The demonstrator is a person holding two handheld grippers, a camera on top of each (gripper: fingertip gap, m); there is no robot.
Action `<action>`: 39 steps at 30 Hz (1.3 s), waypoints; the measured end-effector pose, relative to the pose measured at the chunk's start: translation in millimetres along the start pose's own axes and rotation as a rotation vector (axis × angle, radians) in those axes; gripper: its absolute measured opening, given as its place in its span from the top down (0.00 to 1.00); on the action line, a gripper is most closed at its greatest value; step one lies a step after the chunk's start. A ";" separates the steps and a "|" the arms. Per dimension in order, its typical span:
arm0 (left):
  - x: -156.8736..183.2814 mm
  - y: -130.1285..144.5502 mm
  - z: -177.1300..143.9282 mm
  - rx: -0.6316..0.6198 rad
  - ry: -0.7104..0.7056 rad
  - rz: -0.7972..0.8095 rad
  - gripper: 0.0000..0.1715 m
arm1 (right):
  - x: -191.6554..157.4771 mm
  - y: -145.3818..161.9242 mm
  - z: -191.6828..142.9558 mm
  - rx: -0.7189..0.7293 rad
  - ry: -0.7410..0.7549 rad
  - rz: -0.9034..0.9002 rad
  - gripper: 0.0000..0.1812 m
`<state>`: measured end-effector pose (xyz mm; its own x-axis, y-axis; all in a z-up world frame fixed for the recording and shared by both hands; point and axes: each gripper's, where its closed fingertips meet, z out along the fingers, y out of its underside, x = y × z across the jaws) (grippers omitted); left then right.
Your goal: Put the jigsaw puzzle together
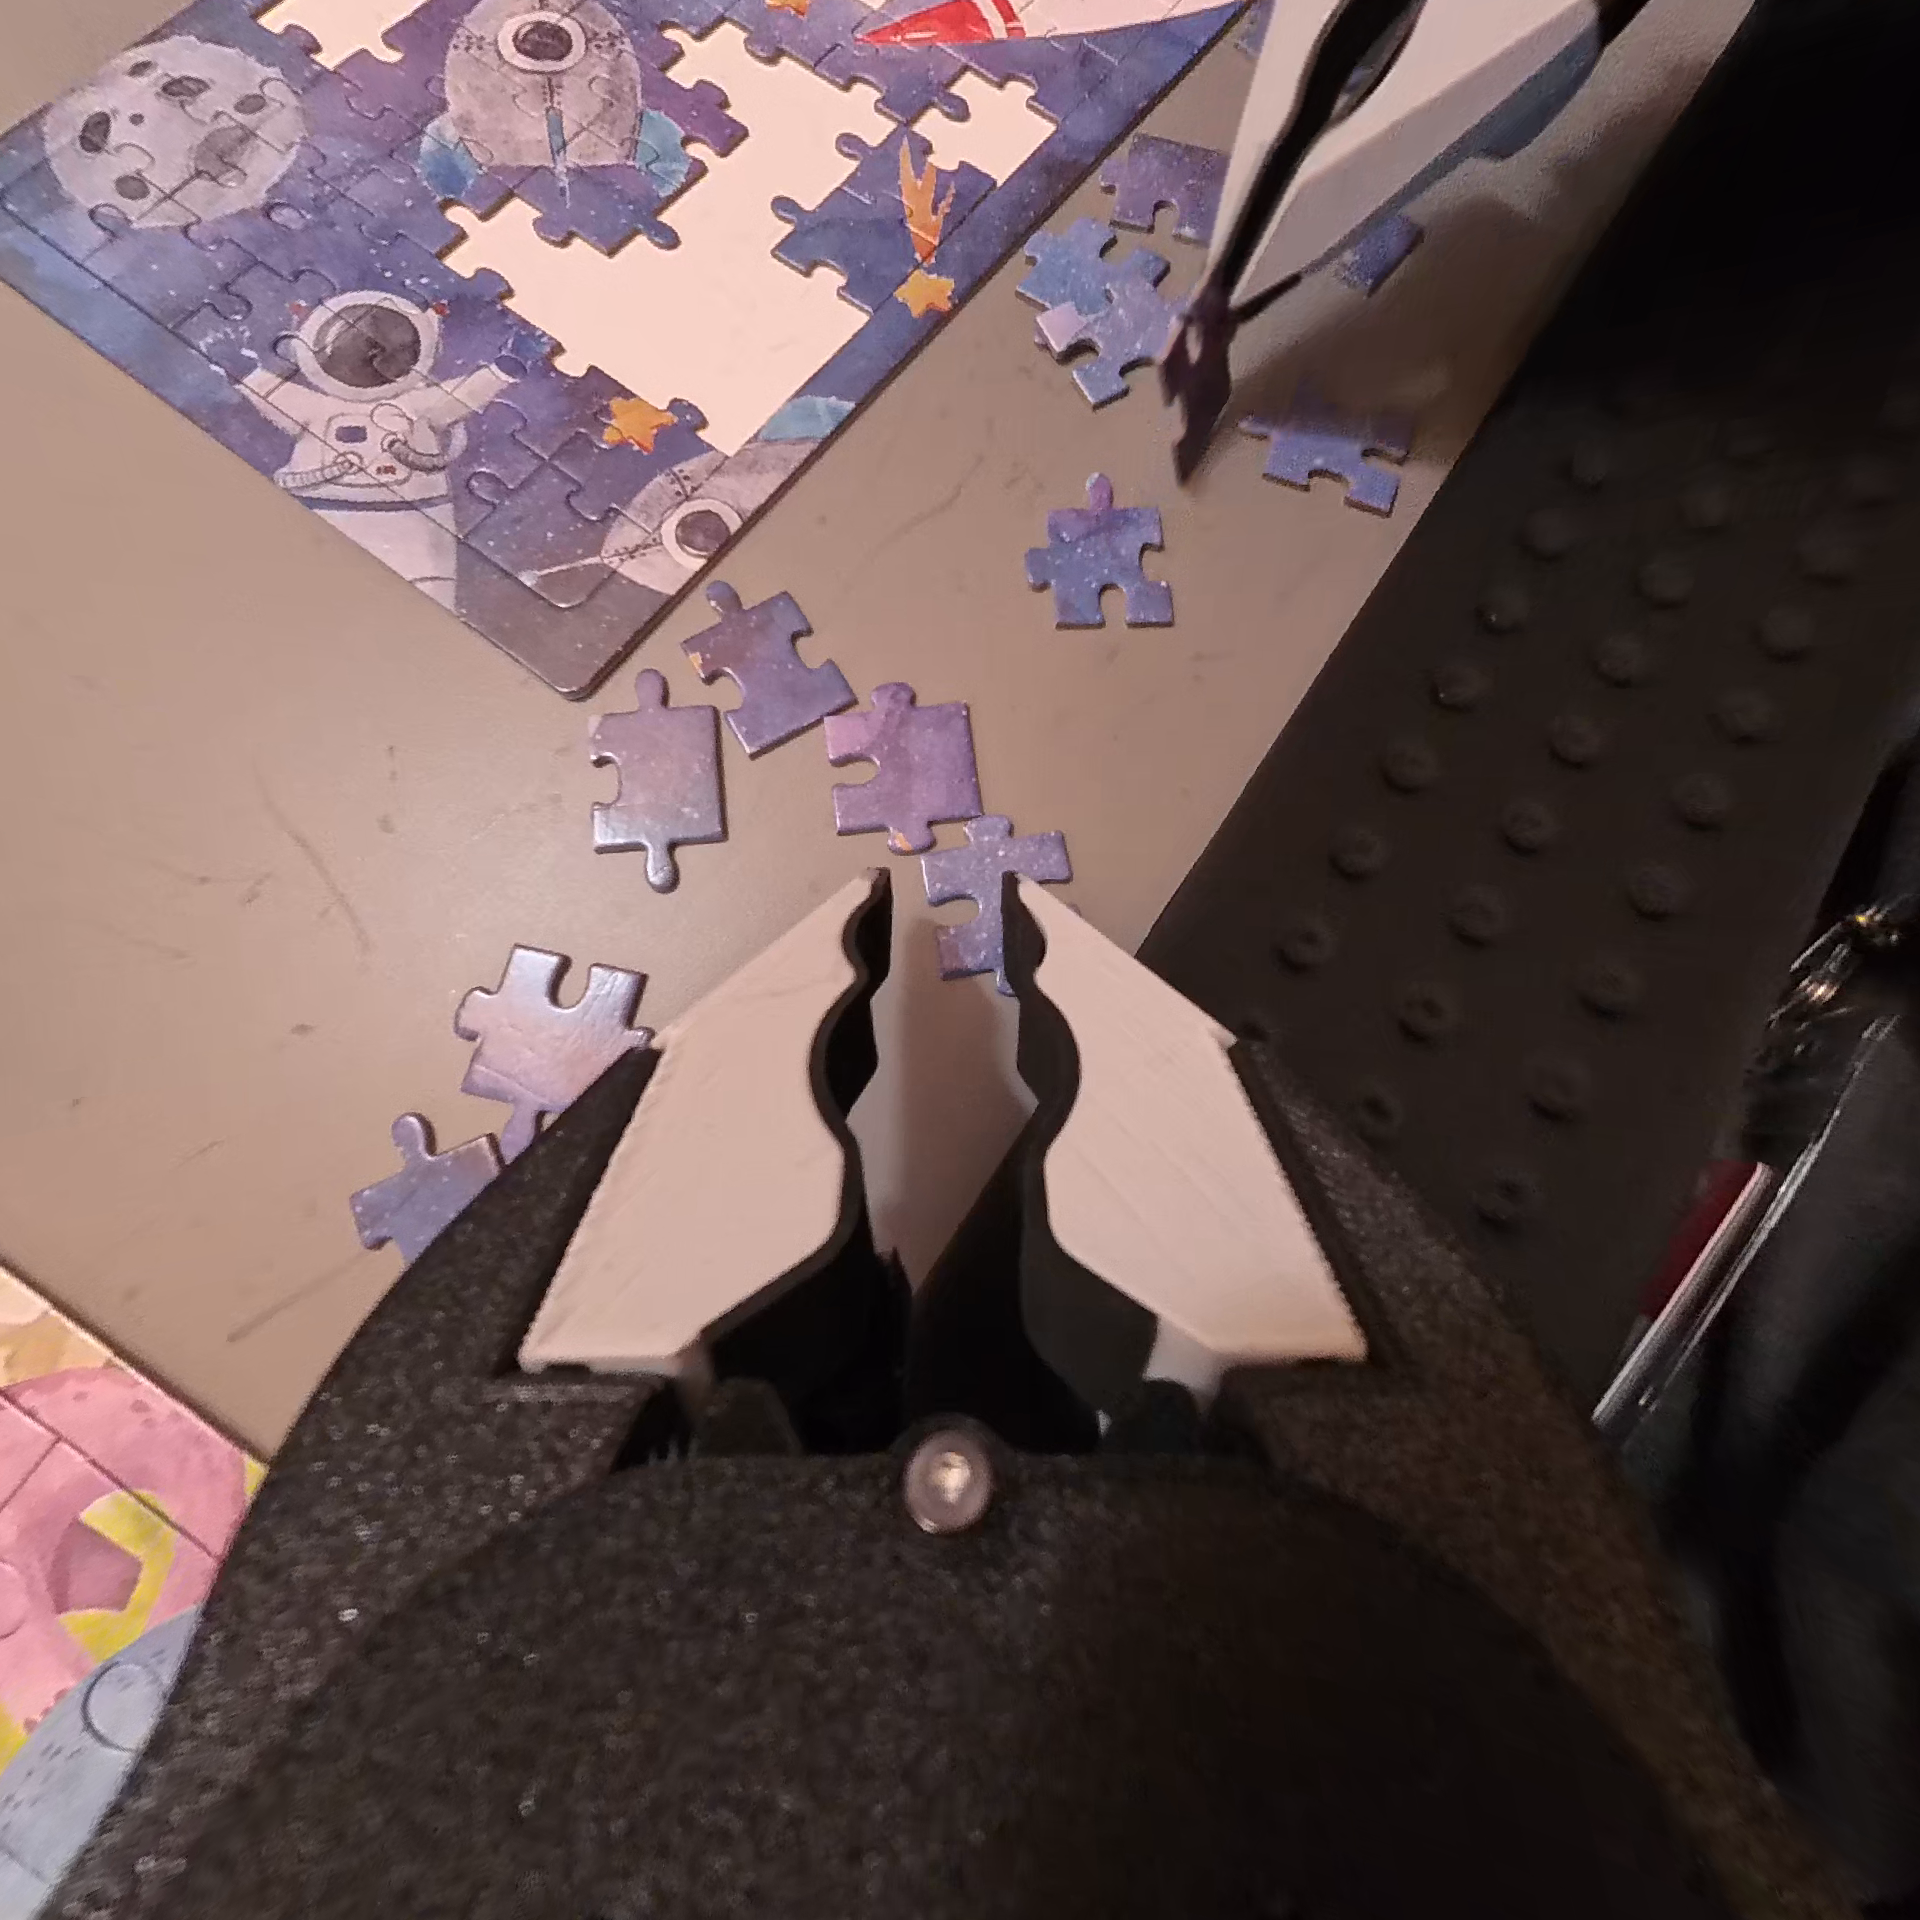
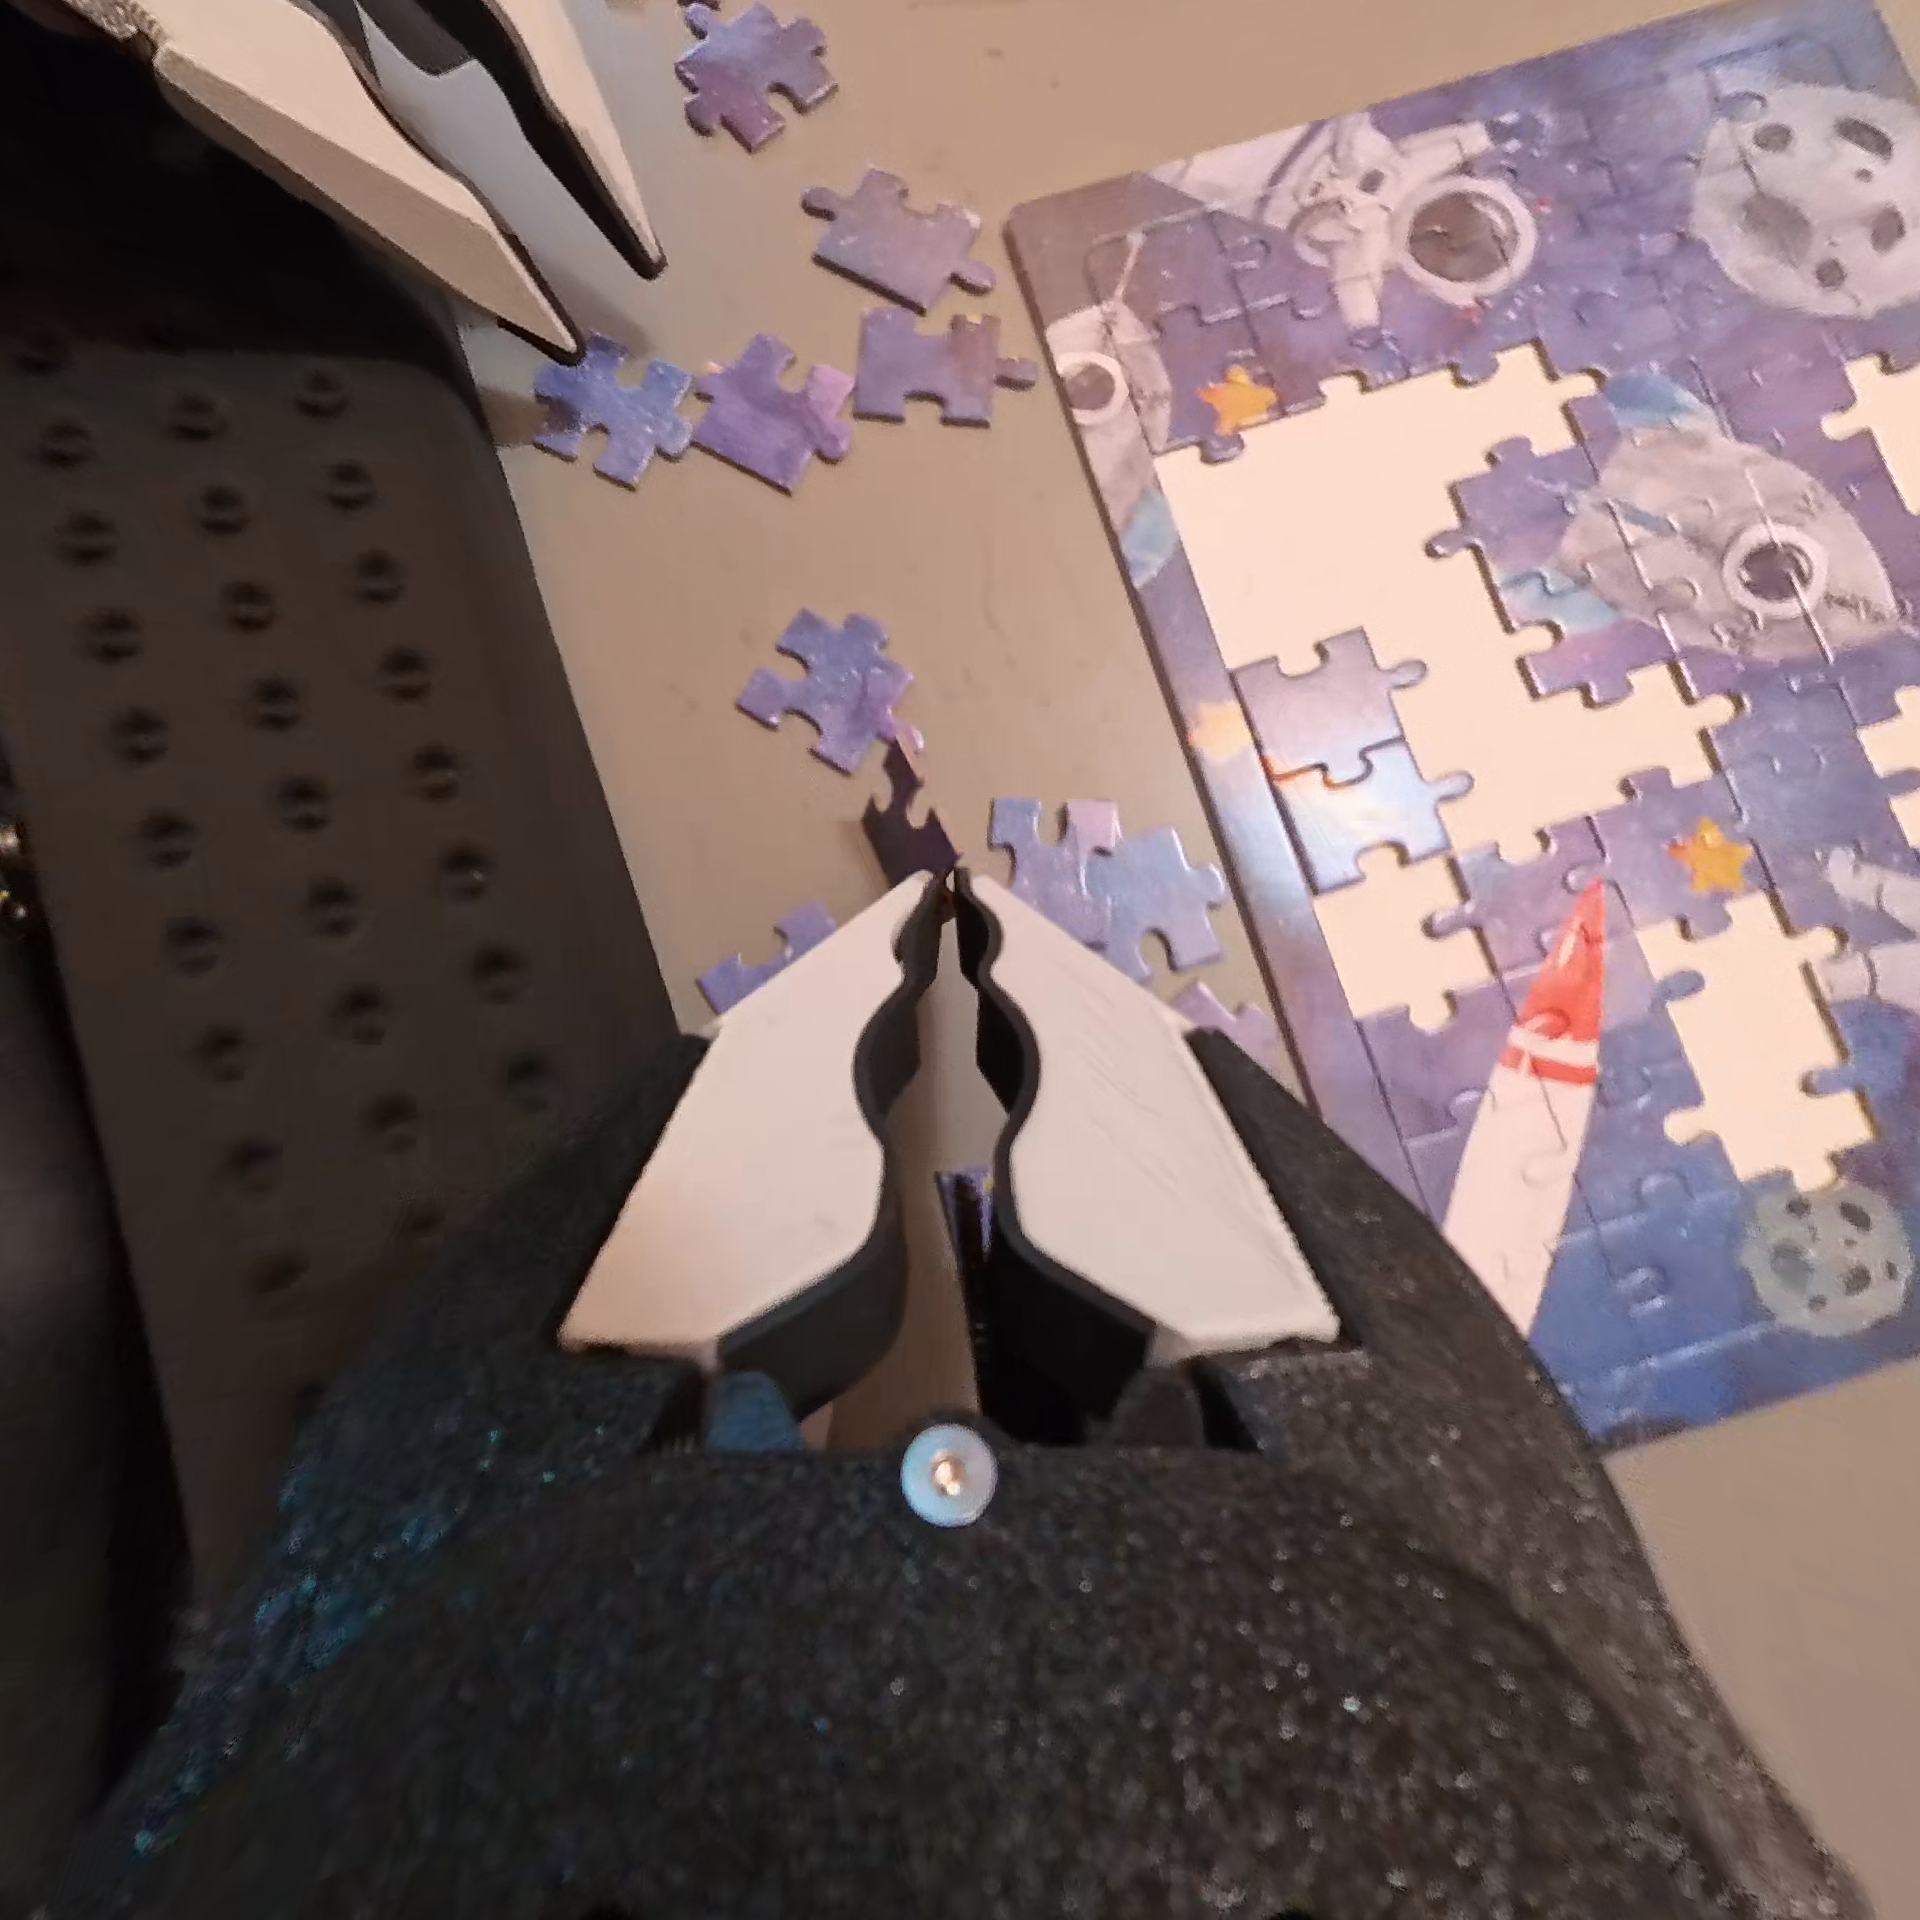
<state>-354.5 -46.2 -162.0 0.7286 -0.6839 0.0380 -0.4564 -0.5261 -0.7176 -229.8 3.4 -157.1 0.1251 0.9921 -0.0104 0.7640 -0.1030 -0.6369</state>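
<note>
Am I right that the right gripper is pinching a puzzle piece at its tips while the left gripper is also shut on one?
Not quite. The right gripper does pinch a dark puzzle piece at its tips, but the left gripper is open and holds nothing, as the left wrist view shows; a loose piece lies on the table beneath it.

Likely a home: scuffed tabletop [image 1: 260, 831] (children's puzzles [image 1: 364, 260] about).

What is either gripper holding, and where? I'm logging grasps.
The right gripper pinches a dark puzzle piece by one edge, held on edge. The left gripper holds nothing.
</note>
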 end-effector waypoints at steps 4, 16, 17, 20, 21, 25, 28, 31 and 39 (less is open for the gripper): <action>-0.2 0.0 0.0 -0.001 0.004 -0.006 0.88 | 11.7 14.6 -9.5 -0.024 0.046 0.036 0.99; -20.2 2.2 -22.9 0.002 -0.143 -0.149 0.82 | 6.7 7.6 -0.4 0.032 0.047 0.051 0.91; -16.8 2.0 -22.1 0.001 -0.132 -0.150 0.82 | 8.7 -0.2 -1.9 0.089 0.061 0.063 0.91; -7.7 4.1 -14.3 -0.044 -0.114 -0.130 0.82 | 13.3 -15.2 -8.4 0.207 0.092 0.075 0.91; -8.3 4.9 -11.5 -0.067 -0.132 -0.118 0.82 | 16.2 -17.3 -12.1 0.227 0.107 0.074 0.91; -26.3 16.3 -16.7 -0.179 -0.243 -0.063 0.82 | 23.7 -22.2 -27.5 0.327 0.101 0.128 0.91; -49.0 21.7 -32.8 -0.192 -0.292 -0.097 0.82 | 33.9 -18.5 -35.6 0.357 0.109 0.196 0.91; -51.4 15.5 -37.2 -0.159 -0.254 -0.130 0.82 | 49.6 -14.0 -43.0 0.375 0.173 0.247 0.91; -83.2 25.0 -35.6 -0.224 -0.310 -0.121 0.81 | 53.4 -6.5 -40.5 0.337 0.197 0.257 0.91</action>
<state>-444.7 -20.5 -158.3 0.8879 -0.4430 -0.1235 -0.4329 -0.7142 -0.5500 -202.5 54.2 -122.3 0.4264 0.9014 -0.0749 0.4479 -0.2824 -0.8483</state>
